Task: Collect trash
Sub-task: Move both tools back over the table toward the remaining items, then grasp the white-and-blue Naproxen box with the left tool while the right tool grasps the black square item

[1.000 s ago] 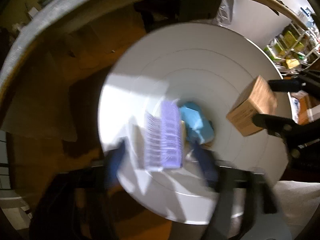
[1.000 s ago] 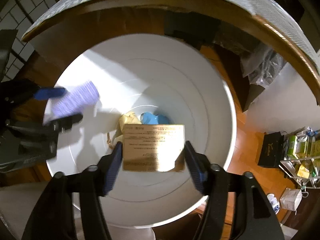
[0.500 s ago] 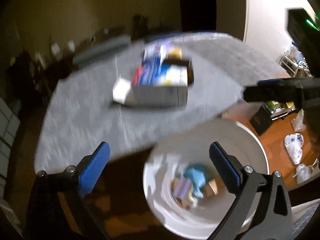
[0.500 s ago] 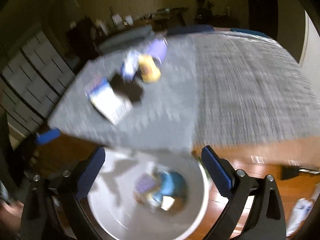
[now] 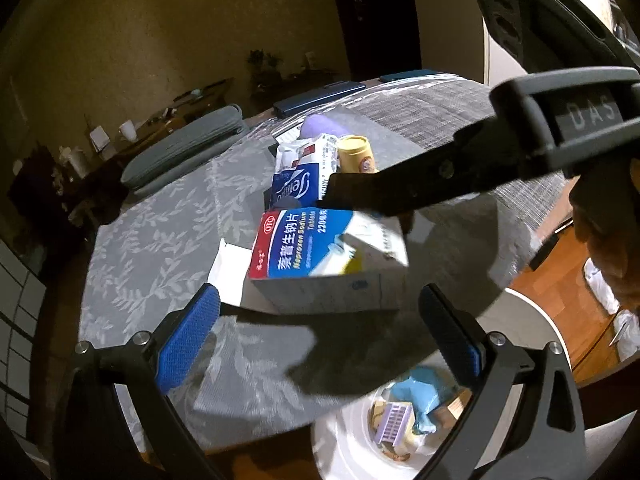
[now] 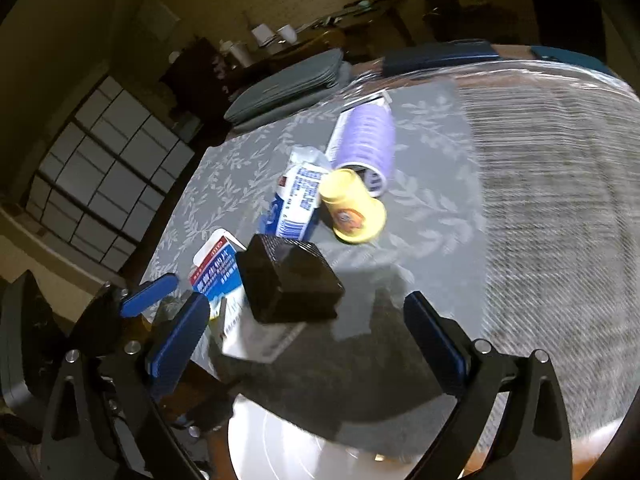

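Both grippers are open and empty above the table's near edge. My left gripper (image 5: 320, 336) faces a blue-and-white medicine box (image 5: 320, 256) lying just beyond its fingertips. My right gripper (image 6: 308, 332) faces a black box (image 6: 288, 280) close in front. Behind lie a blue tissue pack (image 6: 298, 200), a yellow container (image 6: 352, 210) on its side and a purple roll (image 6: 366, 140). The white trash bin (image 5: 352, 432) stands below the table edge and holds a purple item, a blue item and a brown box. The right gripper's arm (image 5: 460, 168) crosses the left wrist view.
The table carries a grey leaf-patterned cloth (image 6: 432, 216) and a woven grey mat (image 6: 560, 200) to the right. Grey cushions (image 5: 180, 144) lie at the far edge. Wooden floor with white bags (image 5: 600, 292) lies to the right of the bin.
Both grippers let go of their items into the bin, the purple piece and the brown box, opened, and rose from over the bin to face the table.
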{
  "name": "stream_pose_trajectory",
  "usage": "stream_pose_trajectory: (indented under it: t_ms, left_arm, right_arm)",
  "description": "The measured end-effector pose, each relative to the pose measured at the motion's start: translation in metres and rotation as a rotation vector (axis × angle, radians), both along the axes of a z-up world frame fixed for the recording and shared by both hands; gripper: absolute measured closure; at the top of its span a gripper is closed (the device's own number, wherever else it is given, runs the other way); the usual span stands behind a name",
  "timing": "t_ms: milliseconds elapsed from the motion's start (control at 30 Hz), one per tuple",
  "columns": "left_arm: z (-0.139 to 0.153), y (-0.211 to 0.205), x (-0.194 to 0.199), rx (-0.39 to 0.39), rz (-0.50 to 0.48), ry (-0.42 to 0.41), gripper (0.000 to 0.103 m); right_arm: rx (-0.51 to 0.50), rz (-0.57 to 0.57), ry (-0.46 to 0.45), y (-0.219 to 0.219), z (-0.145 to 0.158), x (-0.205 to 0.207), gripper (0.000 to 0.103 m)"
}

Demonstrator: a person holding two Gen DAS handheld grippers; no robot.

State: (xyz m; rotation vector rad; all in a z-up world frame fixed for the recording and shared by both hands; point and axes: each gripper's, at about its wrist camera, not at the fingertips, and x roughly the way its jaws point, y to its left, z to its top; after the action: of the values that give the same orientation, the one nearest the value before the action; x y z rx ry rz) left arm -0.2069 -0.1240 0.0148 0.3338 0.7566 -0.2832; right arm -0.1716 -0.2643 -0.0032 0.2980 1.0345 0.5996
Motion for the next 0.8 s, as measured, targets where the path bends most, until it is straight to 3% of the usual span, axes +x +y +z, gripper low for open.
stream_pose_trajectory:
  t_ms: [167,433,567,667,800]
  left_arm:
    - [0.000,0.005,0.011,-0.057,-0.007,0.004,0.003]
    - [-0.002,-0.001,0.019,-0.061,-0.061,-0.013,0.003]
    - [-0.005,-0.002,0.020,-0.062,-0.082,0.003,0.019]
    - [-0.005,-0.005,0.017,-0.053,-0.091,-0.002,0.020]
    - [-0.004,-0.004,0.016,-0.057,-0.090,0.001,0.020]
  right_arm:
    - [0.041,0.038,0.016,0.013,-0.003,0.016,0.016]
    - [0.080,0.077,0.048,0.020,-0.013,0.024,0.041]
    - [0.134,0.076,0.051,0.016,-0.014,0.024,0.053]
    - [0.134,0.072,0.032,0.014,-0.011,0.025,0.062]
    - [0.132,0.075,0.027,0.011,-0.010,0.029,0.062]
